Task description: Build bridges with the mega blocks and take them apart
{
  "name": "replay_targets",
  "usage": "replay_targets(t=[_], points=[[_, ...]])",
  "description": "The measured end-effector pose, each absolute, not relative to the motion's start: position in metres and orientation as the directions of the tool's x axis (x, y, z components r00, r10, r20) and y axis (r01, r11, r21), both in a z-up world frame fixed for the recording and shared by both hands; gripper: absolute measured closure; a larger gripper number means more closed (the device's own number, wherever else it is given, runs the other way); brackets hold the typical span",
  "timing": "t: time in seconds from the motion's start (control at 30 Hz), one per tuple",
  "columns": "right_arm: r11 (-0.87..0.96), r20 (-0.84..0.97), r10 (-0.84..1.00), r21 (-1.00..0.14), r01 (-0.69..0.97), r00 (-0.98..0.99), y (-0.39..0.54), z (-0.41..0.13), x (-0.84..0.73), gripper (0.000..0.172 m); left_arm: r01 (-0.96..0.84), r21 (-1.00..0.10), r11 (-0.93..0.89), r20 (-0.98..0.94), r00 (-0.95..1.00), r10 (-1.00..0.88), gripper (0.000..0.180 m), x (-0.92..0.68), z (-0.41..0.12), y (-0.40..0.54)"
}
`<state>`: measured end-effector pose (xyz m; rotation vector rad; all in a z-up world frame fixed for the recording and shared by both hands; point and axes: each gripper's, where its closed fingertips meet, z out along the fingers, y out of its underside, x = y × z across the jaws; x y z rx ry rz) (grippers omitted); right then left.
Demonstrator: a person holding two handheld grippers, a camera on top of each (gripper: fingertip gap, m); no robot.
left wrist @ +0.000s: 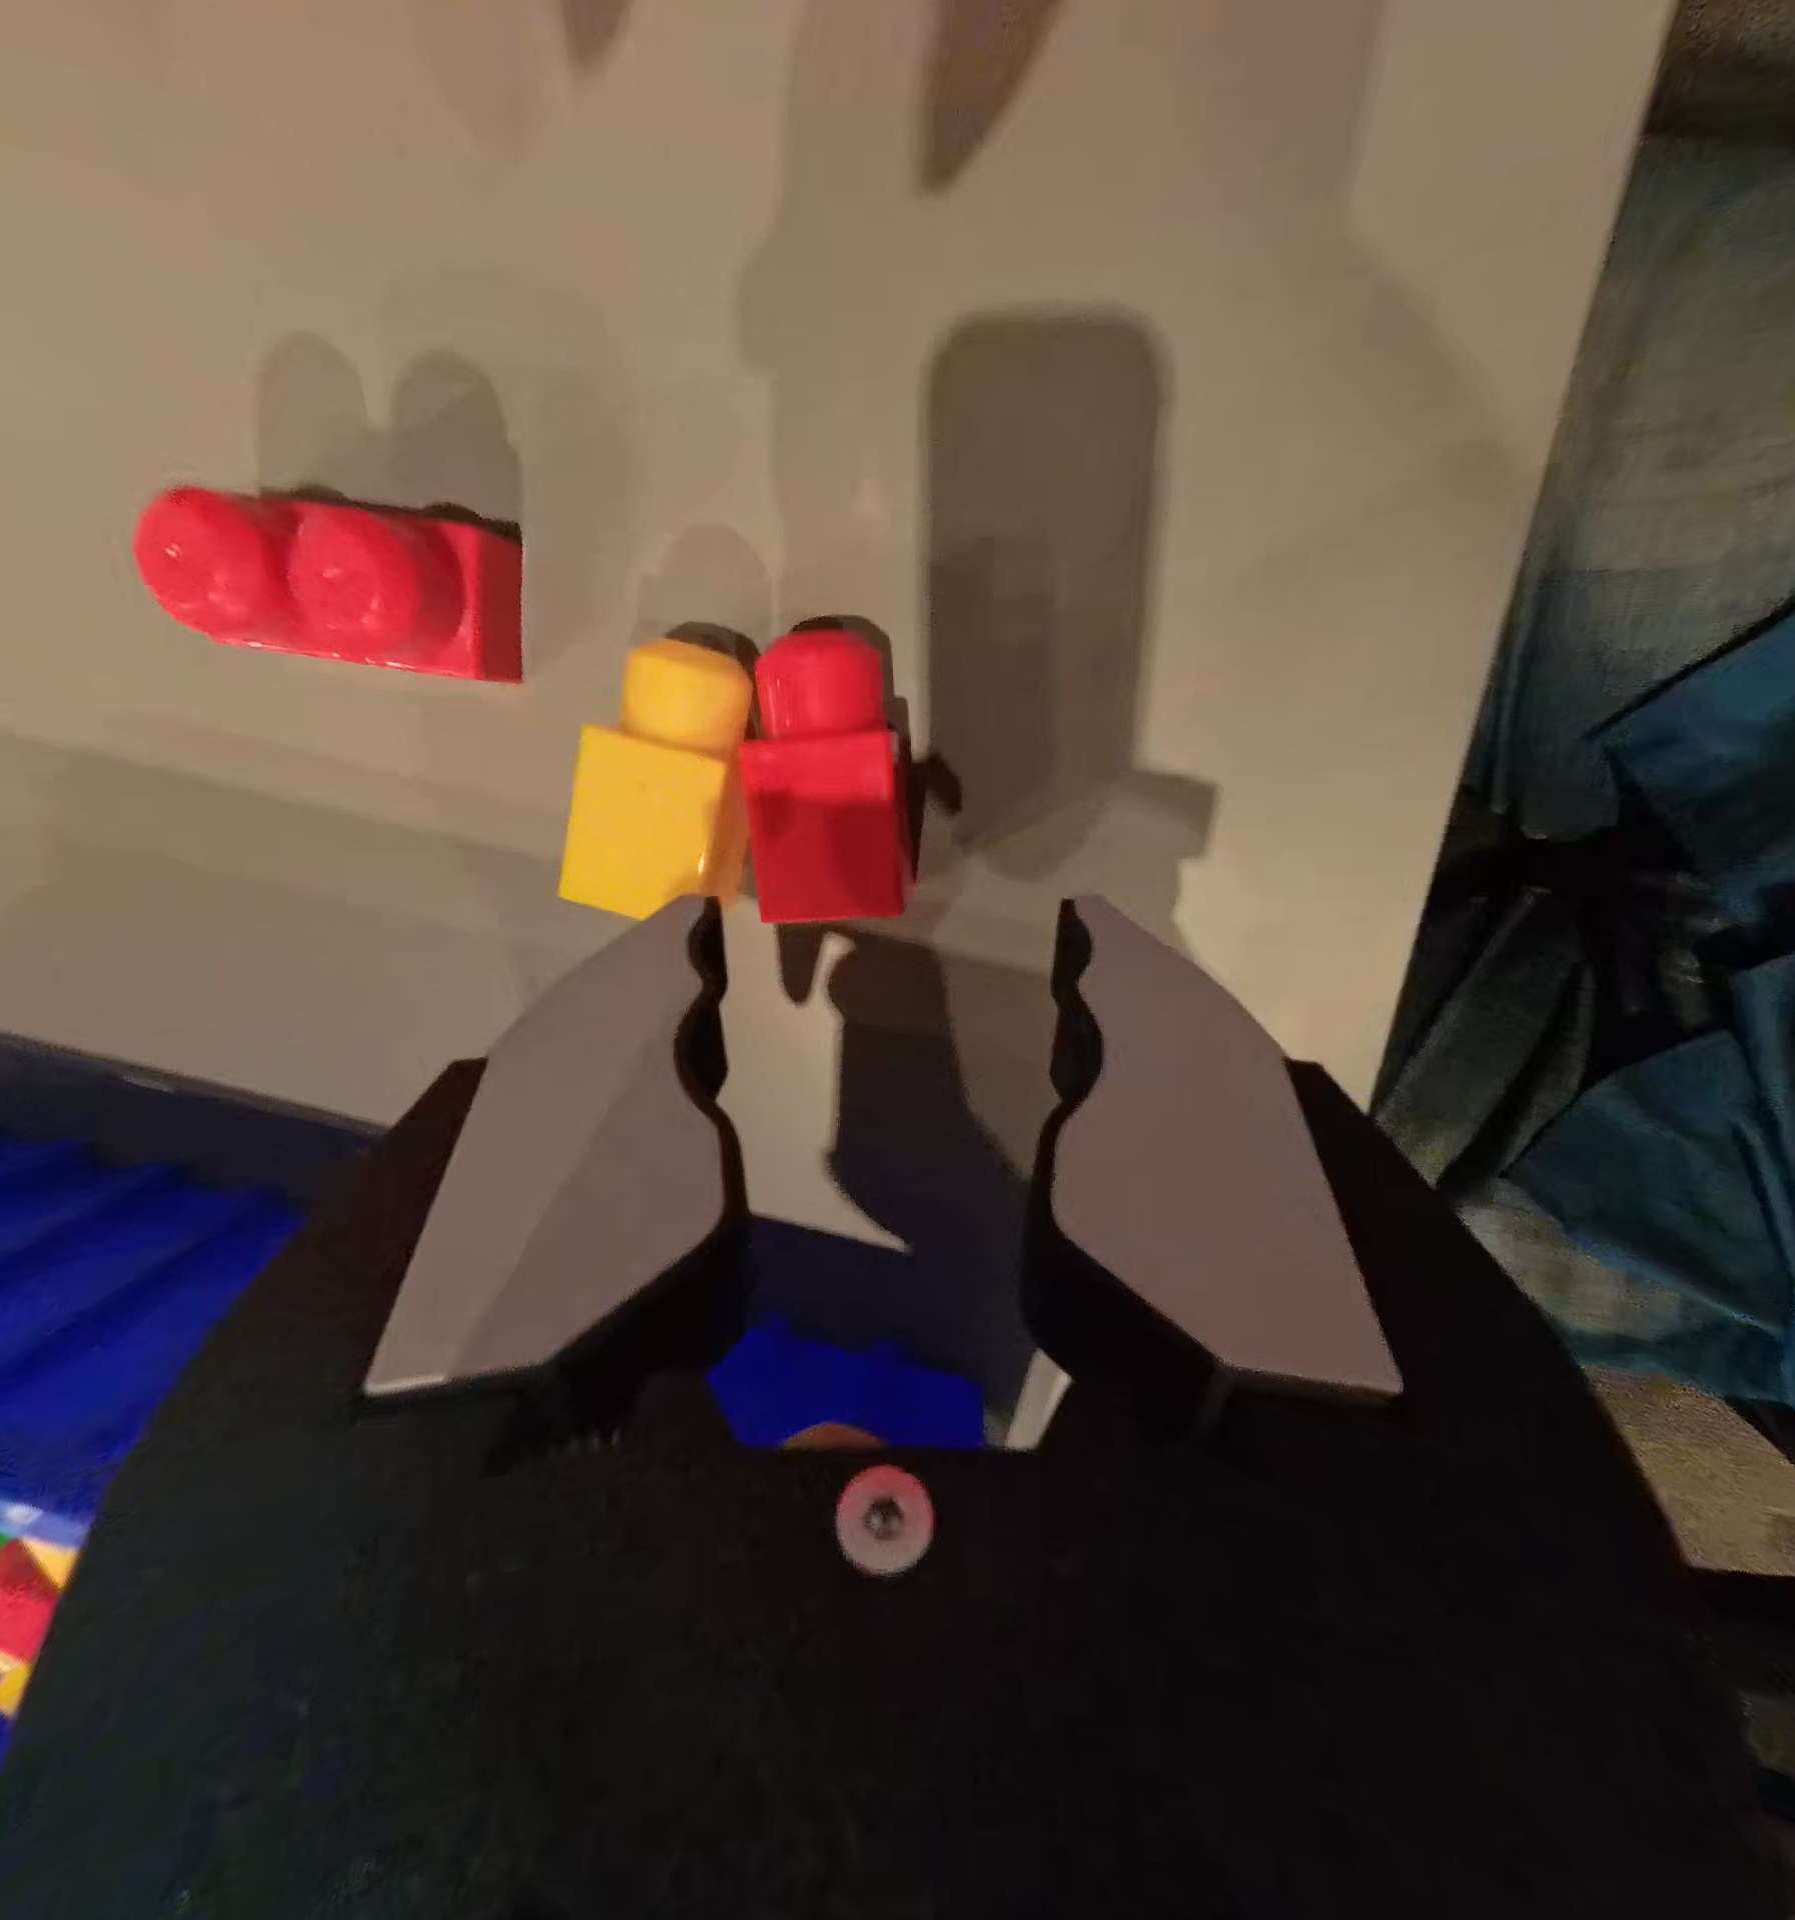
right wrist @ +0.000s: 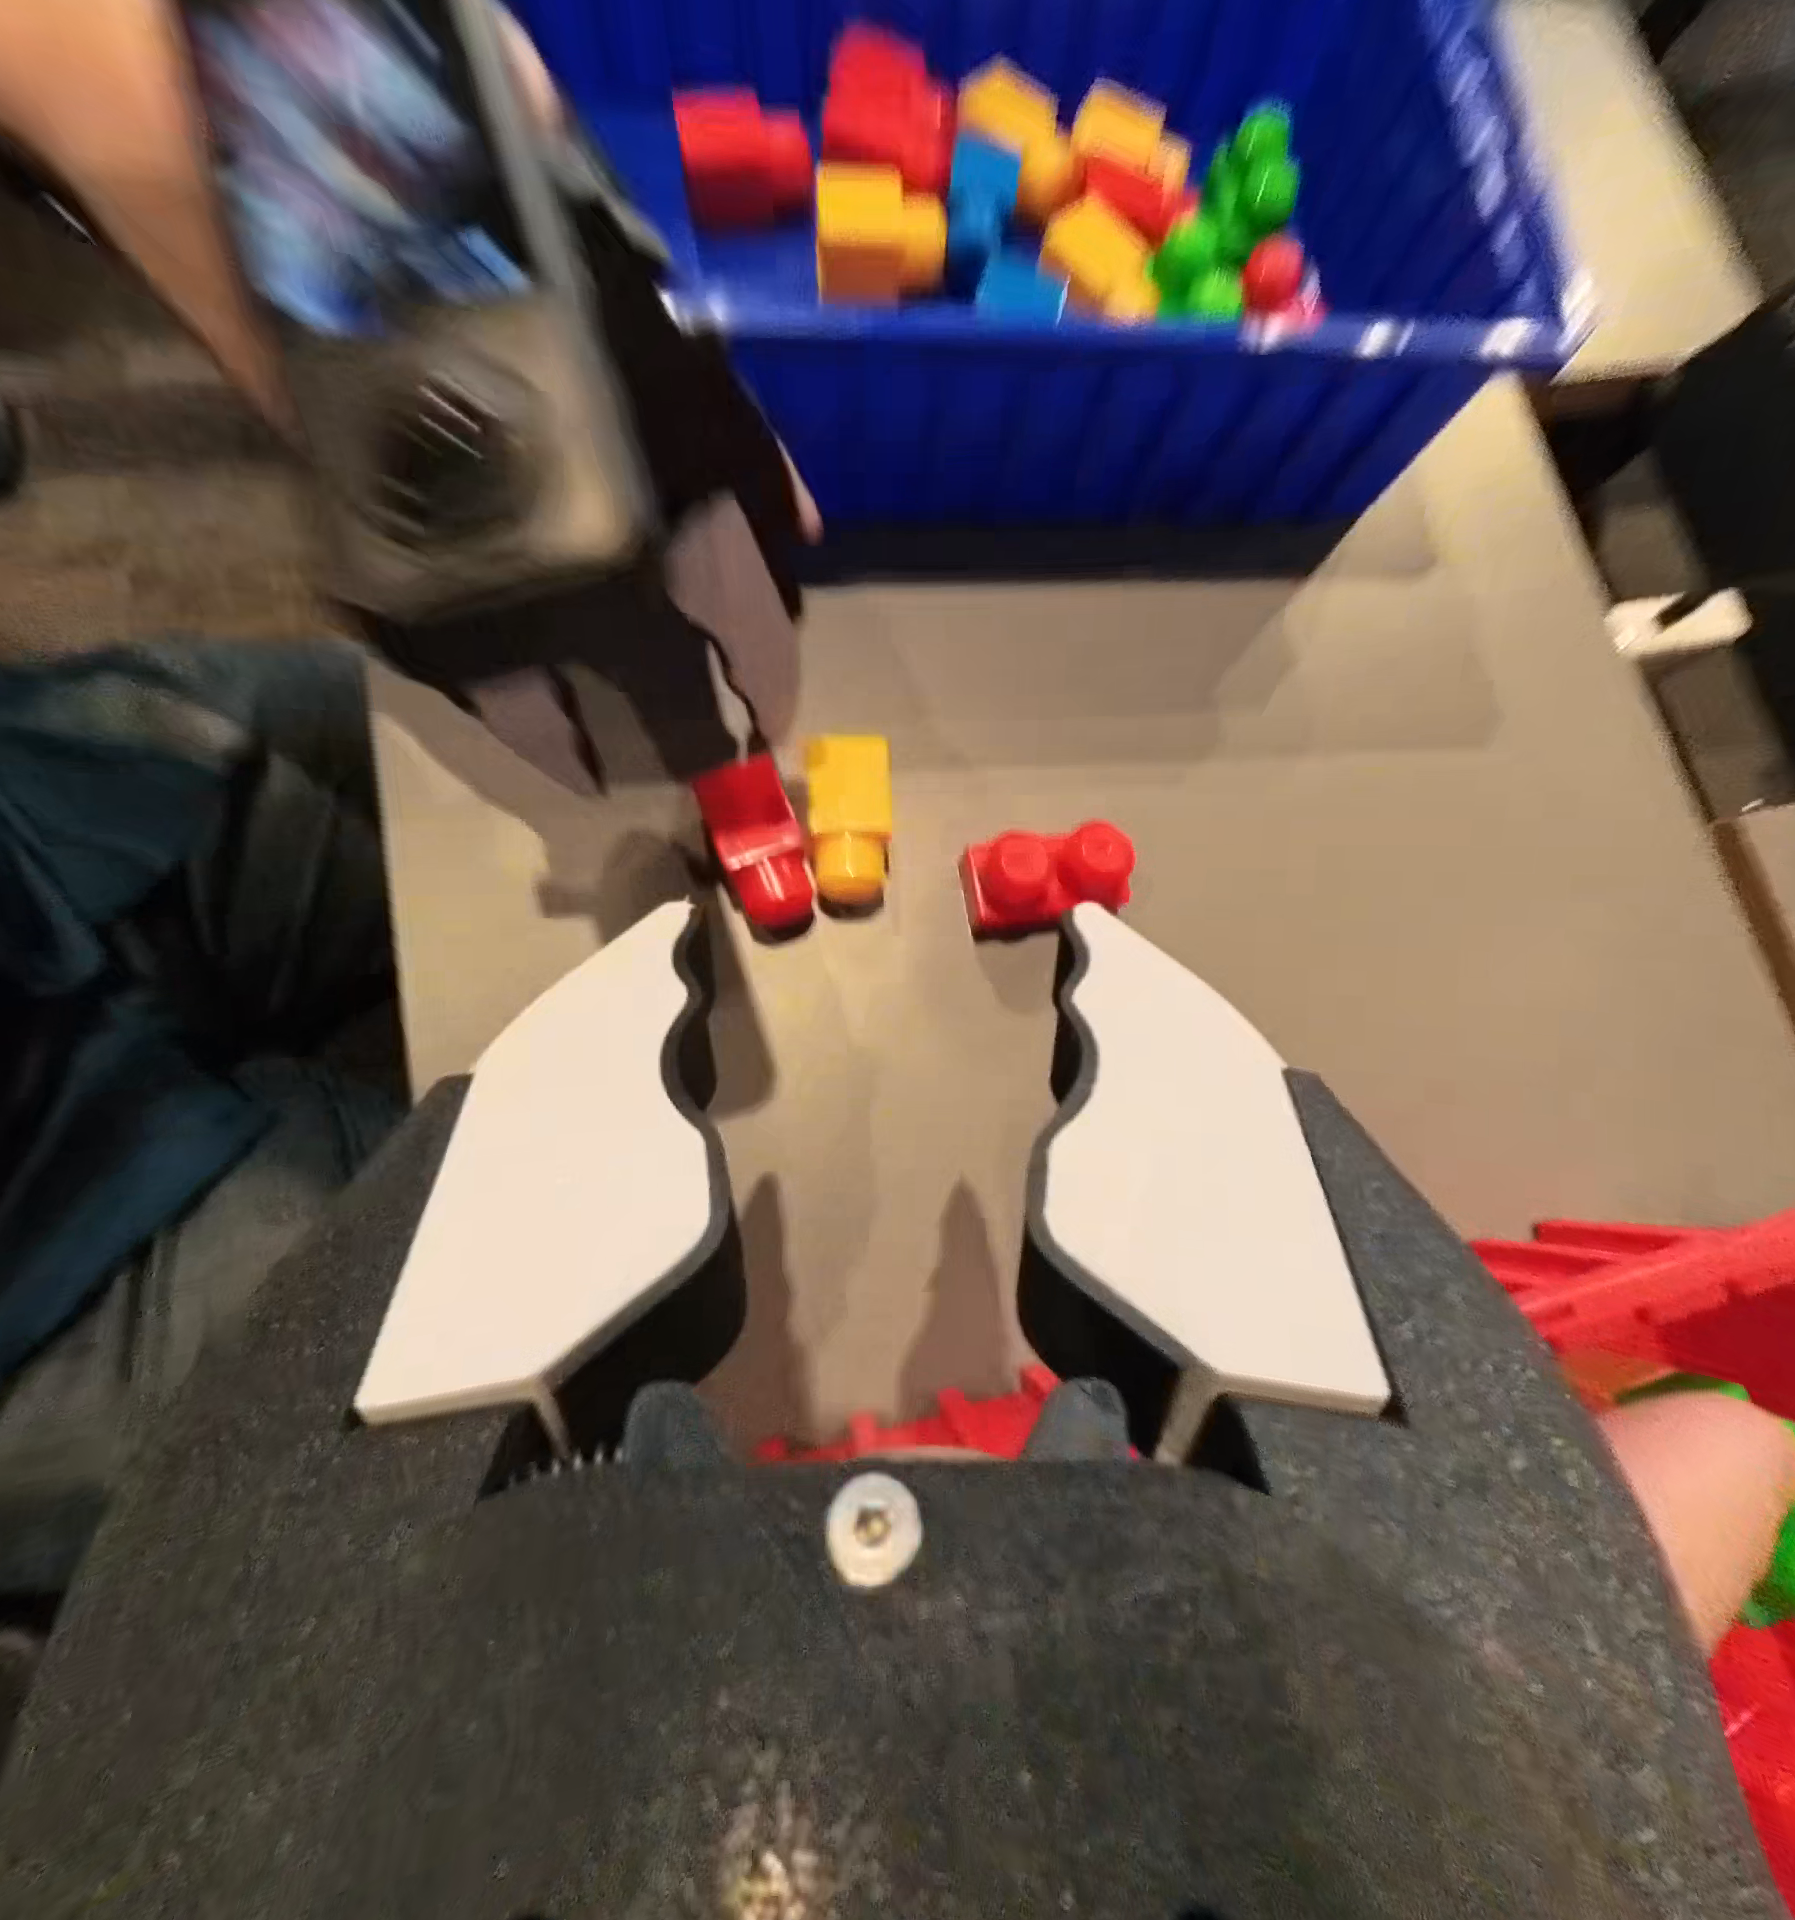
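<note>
Left claw (left wrist: 888, 909) fills the bottom of its frame: fingers wide apart, nothing between them, tips just short of two single-stud blocks at frame centre. Yellow block (left wrist: 654, 800) and red block (left wrist: 831, 790) sit side by side, touching, on the beige surface (left wrist: 249, 935). Flat red two-stud piece (left wrist: 332, 582) lies apart at centre left. Right claw (right wrist: 877, 914) also spread wide and empty; its right fingertip overlaps the flat piece (right wrist: 1044, 873) in frame, contact unclear. Blue bin (right wrist: 1080, 436) of spare blocks at top of the right view; red bin (right wrist: 1703, 1351) lower right.

Looks like the pillar-setting step: no span on yet. Next move probably needs the two pillars spaced to match the flat piece's studs, then the flat piece gripped and pressed on top.
</note>
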<state>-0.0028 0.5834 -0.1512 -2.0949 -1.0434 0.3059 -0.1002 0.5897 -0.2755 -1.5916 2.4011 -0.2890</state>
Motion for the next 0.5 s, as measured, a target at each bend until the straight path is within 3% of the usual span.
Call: replay_targets(t=[0.03, 0.2, 0.5], points=[[-0.336, 0.135, 0.753, -0.763, 0.553, 0.644, 0.572, -0.137, -0.006, 0.109, -0.882, -0.287, 0.374, -0.094, -0.362, -0.927, 0.123, -0.098, -0.281, 0.590], [-0.178, 0.206, 0.724, -0.866, 0.466, 0.659, 0.519, -0.094, -0.020, 0.109, -0.915, -0.240, 0.324, -0.086, -0.313, -0.946, 0.128, -0.091, -0.301, 0.592], [-0.111, 0.321, 0.685, -0.842, 0.529, 0.654, 0.497, -0.082, -0.029, 0.110, -0.958, -0.181, 0.222, -0.049, -0.217, -0.975, 0.145, -0.086, -0.321, 0.599]])
